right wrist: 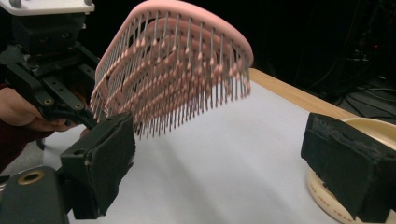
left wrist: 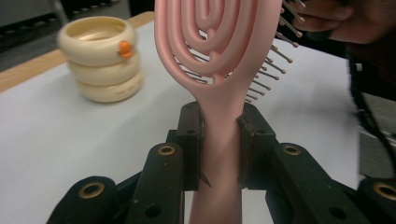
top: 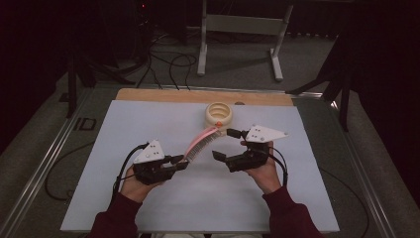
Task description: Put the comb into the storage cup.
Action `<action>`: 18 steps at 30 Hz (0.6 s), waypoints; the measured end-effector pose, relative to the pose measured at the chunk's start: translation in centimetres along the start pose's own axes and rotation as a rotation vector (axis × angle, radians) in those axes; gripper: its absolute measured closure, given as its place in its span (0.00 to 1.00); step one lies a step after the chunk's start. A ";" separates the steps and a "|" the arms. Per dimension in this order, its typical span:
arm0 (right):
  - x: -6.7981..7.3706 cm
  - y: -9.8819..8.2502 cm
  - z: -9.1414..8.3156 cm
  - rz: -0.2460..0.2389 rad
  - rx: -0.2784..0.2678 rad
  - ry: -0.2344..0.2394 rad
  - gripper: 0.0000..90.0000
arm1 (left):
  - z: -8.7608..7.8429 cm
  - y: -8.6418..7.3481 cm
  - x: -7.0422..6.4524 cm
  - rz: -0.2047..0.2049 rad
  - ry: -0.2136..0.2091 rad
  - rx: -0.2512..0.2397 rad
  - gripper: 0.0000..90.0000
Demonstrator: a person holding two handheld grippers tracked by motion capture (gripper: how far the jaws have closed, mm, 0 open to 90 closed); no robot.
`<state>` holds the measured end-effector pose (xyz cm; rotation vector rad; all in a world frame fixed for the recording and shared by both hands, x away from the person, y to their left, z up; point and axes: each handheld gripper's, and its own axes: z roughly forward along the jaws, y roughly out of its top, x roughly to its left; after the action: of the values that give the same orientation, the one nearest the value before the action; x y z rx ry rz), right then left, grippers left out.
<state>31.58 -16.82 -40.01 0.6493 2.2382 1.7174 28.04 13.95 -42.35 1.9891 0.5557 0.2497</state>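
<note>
Pink hairbrush [left wrist: 219,60]: handle clamped in left tongs [left wrist: 219,140], lifted; right tongs [right wrist: 233,158] spread, empty, just beside bristles; handover pending.

My left claw [top: 179,161] is clamped on the handle of the pink brush [top: 200,141], so its jaws have no spare room. The brush head slants up and away from it, bristles facing my right claw [top: 227,144], and blocks the straight line between the two claws. My right claw stands wide apart with bare gap between its pads; the bristles hang just beside and above its one pad. Beyond its other pad, close by, sits the stack of cream rings [top: 218,115]. Below both claws and toward me, the white worktop [top: 208,203] lies free.
</note>
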 end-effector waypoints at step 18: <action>-0.2 0.3 0.0 -0.020 -0.049 0.139 0.11 | 0.2 0.2 -0.2 0.010 -0.161 -0.032 0.83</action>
<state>31.85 -16.84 -39.74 0.5093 2.2763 1.8541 27.96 13.60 -42.28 1.9606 0.4368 0.1026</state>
